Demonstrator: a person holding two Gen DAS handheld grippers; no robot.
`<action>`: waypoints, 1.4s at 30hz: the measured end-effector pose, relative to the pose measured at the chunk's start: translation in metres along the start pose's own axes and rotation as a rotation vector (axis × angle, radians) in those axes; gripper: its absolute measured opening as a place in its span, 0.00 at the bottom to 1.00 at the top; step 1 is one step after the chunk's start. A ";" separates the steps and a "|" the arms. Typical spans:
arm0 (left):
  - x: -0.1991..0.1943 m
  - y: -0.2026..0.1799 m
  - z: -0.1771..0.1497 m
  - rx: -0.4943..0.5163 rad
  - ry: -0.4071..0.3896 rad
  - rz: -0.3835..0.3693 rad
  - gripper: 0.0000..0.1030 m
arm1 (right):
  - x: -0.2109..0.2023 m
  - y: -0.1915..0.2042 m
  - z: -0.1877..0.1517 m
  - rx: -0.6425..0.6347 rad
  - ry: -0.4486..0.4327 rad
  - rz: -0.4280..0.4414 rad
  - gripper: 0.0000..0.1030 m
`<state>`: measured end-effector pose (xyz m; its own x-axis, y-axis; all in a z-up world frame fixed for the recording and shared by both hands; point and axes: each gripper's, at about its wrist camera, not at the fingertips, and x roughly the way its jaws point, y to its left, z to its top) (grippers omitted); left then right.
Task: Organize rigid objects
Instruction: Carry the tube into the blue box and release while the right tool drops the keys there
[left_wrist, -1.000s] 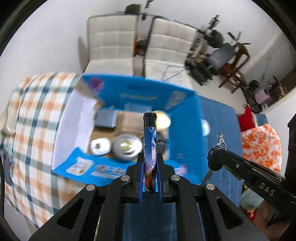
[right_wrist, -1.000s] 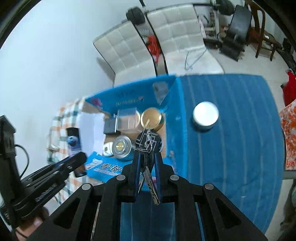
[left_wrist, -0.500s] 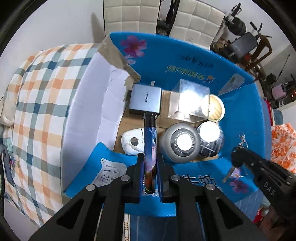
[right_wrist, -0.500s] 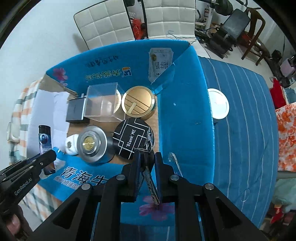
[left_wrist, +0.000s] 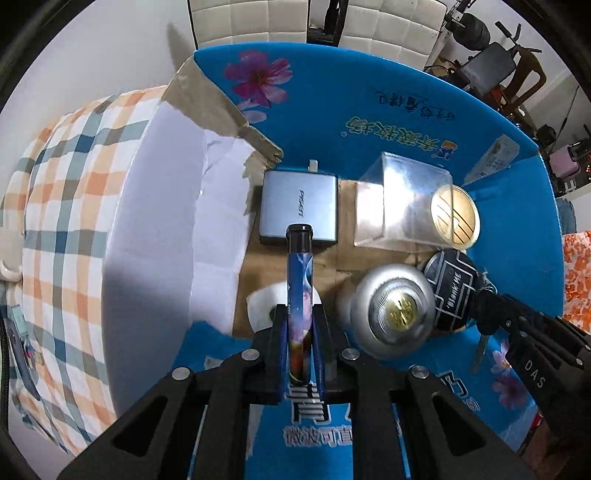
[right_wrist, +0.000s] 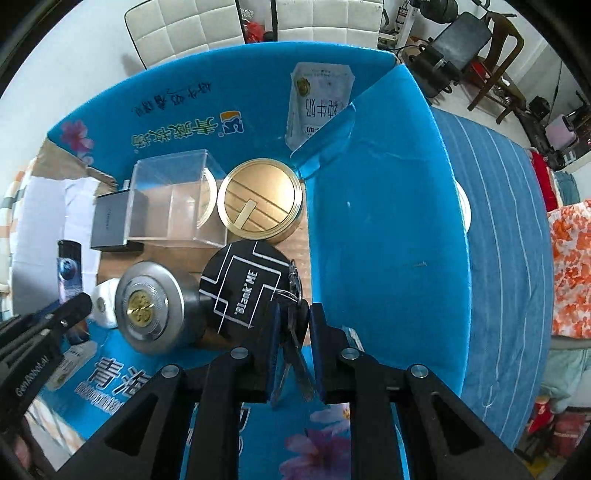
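An open cardboard box (left_wrist: 369, 122) with glossy blue printed walls, pink flower prints and a bare brown floor sits between a checked orange-and-blue cloth (left_wrist: 62, 206) and a ribbed blue striped cloth (right_wrist: 506, 229). The left gripper (left_wrist: 300, 325) is clamped on a slim cylindrical tube with a blue galaxy print and a black cap (left_wrist: 300, 273); the tube stands straight out along the fingers, its cap over the near edge of a flat grey metal rectangular block (left_wrist: 299, 206) lying on the box floor. Under the tube is a small smooth white rounded object (left_wrist: 260, 302). The right gripper (right_wrist: 291, 325) pinches a bunch of metal keys on a wire ring (right_wrist: 291, 332), the blades hanging down between the fingers and the ring touching the edge of a round black tin with white line pattern and lettering (right_wrist: 243, 284). Just left of that tin lies a brushed silver round tin with a gold centre emblem (right_wrist: 147, 306), and beyond it a shiny gold round tin with grooved lid (right_wrist: 260, 199), beside a clear hard-plastic cube (right_wrist: 177, 199). Both held things hang over the inside of the box, near its front wall, the keys to the right of the tube. A round white lid-like disc (right_wrist: 463, 206) peeps out on the blue cloth behind the box's right wall.
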<state>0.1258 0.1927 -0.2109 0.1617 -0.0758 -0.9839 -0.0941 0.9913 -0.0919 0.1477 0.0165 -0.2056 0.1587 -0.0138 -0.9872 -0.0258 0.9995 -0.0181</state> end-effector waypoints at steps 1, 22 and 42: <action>0.002 0.001 0.002 0.002 0.001 0.003 0.09 | 0.001 0.001 0.002 -0.003 -0.003 -0.008 0.17; 0.023 0.005 0.022 -0.004 0.082 0.043 0.36 | 0.020 0.007 0.033 -0.006 0.009 -0.051 0.56; -0.080 -0.009 0.002 -0.004 -0.086 0.076 1.00 | -0.064 -0.001 -0.002 -0.029 -0.115 -0.001 0.92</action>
<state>0.1152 0.1903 -0.1310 0.2372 0.0095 -0.9714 -0.1128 0.9935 -0.0178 0.1360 0.0166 -0.1428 0.2707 -0.0099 -0.9626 -0.0538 0.9982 -0.0253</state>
